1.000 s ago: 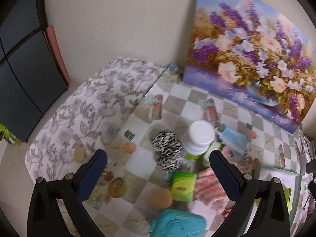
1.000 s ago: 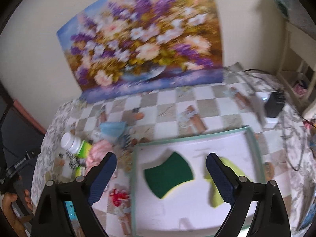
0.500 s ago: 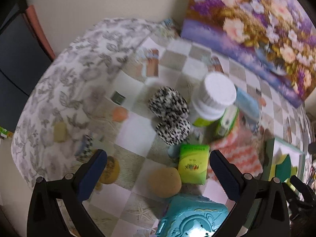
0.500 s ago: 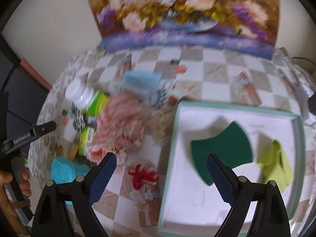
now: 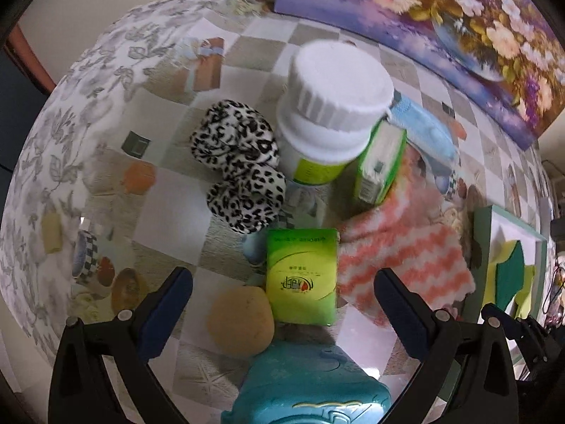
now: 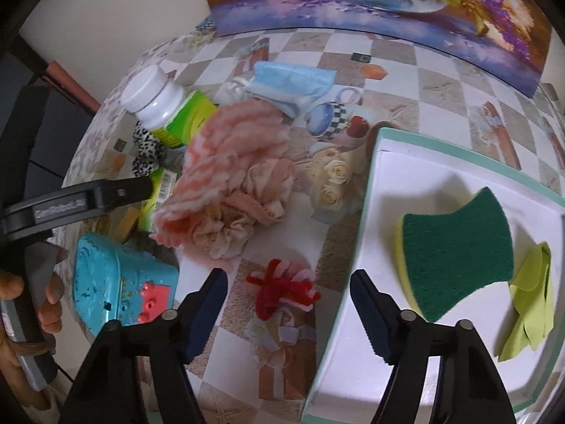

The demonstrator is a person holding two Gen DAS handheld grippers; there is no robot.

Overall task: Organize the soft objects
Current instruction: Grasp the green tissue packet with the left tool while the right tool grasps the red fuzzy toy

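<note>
The right tongs (image 6: pixel 287 304) point down at the counter (image 6: pixel 406 70). Their jaws have just been closing a little, but they are still apart and hold nothing. A small red and pink yarn bow (image 6: pixel 282 291) lies on the counter between the two tips, and the tips do not press on it. Just beside it on the right is the white tray (image 6: pixel 356 282) with a green rim. A green and yellow sponge (image 6: pixel 459 254) and a folded lime cloth (image 6: pixel 529 304) lie inside the tray.

The left tongs (image 5: pixel 282 300) are wide and hold nothing. Below them lie a green tissue pack (image 5: pixel 300 275) and a round tan sponge (image 5: pixel 240 321), touching each other. A teal toy case (image 5: pixel 310 385) sits close in front of them, partly covering the view. A pink and white striped cloth (image 5: pixel 399 265) lies right of the pack, between it and the tray. Behind the pack are a black and white spotted scrunchie (image 5: pixel 240 162), a tall bottle with a white cap (image 5: pixel 332 106) and a green box (image 5: pixel 381 162) leaning by it. A blue face mask (image 5: pixel 423 130) lies farther back. A flower painting (image 5: pixel 459 28) stands against the wall.

A hand (image 6: pixel 49 300) shows at the left edge of the right view, gripping the left tongs' handle.
</note>
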